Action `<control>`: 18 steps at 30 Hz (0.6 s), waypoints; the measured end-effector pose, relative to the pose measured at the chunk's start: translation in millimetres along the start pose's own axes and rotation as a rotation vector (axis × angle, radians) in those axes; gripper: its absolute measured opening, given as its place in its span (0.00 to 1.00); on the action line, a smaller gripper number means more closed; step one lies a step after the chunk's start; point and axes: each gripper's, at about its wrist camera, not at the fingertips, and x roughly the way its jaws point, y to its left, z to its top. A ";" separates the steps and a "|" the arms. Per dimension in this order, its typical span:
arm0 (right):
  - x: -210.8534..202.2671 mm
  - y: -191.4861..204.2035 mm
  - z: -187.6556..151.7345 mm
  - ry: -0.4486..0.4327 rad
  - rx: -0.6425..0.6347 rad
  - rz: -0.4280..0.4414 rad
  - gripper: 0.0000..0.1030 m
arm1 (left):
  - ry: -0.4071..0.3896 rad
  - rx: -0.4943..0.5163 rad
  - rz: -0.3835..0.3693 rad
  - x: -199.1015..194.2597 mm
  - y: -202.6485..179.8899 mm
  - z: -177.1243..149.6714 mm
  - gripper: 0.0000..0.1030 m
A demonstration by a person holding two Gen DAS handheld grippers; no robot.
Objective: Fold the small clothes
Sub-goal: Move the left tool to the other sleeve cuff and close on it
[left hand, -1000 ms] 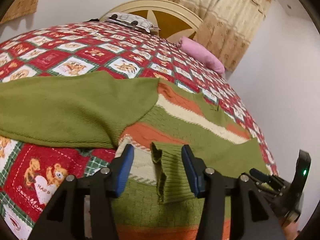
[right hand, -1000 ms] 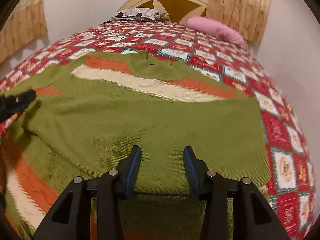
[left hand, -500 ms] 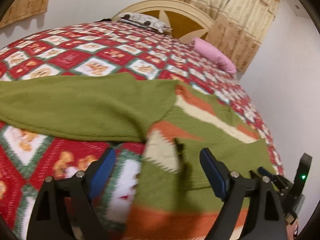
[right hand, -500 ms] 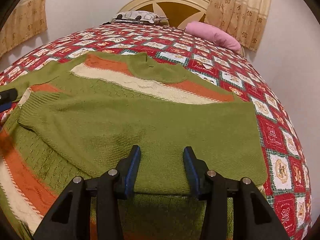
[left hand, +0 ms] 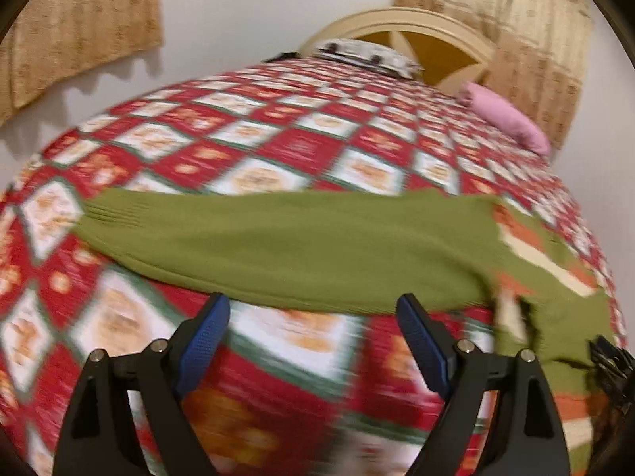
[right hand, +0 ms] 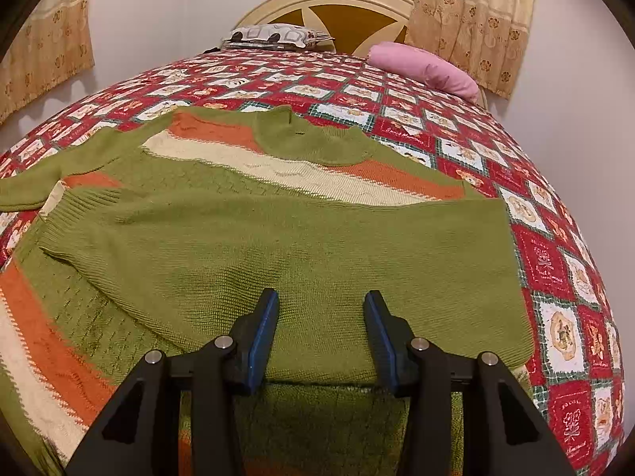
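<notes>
A green knitted sweater [right hand: 246, 182] with orange and cream stripes lies flat on the bed. Its right sleeve [right hand: 285, 254] is folded across the body. Its left sleeve [left hand: 285, 246] stretches out sideways over the quilt, cuff at the far left. My left gripper [left hand: 313, 337] is wide open and empty, just in front of that sleeve's near edge. My right gripper [right hand: 321, 329] is open, its blue pads [right hand: 264, 333] hovering over the folded sleeve's near edge, gripping nothing. The left wrist view is motion-blurred.
The red, white and green patchwork quilt [right hand: 555, 261] covers the whole bed. A pink pillow [right hand: 424, 67] and a patterned pillow [right hand: 274, 35] lie by the headboard [right hand: 337, 4]. Curtains [right hand: 472, 12] hang behind. The right gripper's body shows at the left view's right edge [left hand: 611, 361].
My left gripper let go of the right sleeve's cuff, opened wide and swung left to the outstretched left sleeve. My right gripper stayed put over the folded sleeve.
</notes>
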 end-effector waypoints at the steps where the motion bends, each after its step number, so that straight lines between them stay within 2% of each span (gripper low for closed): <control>1: 0.0 -0.3 0.0 0.000 0.002 0.002 0.45 | -0.007 -0.021 0.022 -0.6 13.3 4.2 0.86; 3: 0.2 -0.8 -0.1 0.001 0.005 0.006 0.45 | -0.015 -0.081 0.052 -1.4 39.6 11.5 0.86; 7: 0.4 -1.3 0.0 0.001 0.007 0.007 0.45 | -0.004 -0.182 0.061 0.4 83.0 20.6 0.86; 14: 0.3 -1.6 0.1 0.002 0.008 0.007 0.46 | 0.012 -0.280 0.075 9.5 121.8 23.9 0.84; 16: 0.3 -2.2 -0.1 0.002 0.009 0.007 0.46 | 0.027 -0.336 0.048 15.6 132.3 23.7 0.79; 18: 0.3 -2.2 -0.1 0.002 0.009 0.007 0.46 | 0.029 -0.375 0.020 21.5 138.7 25.5 0.67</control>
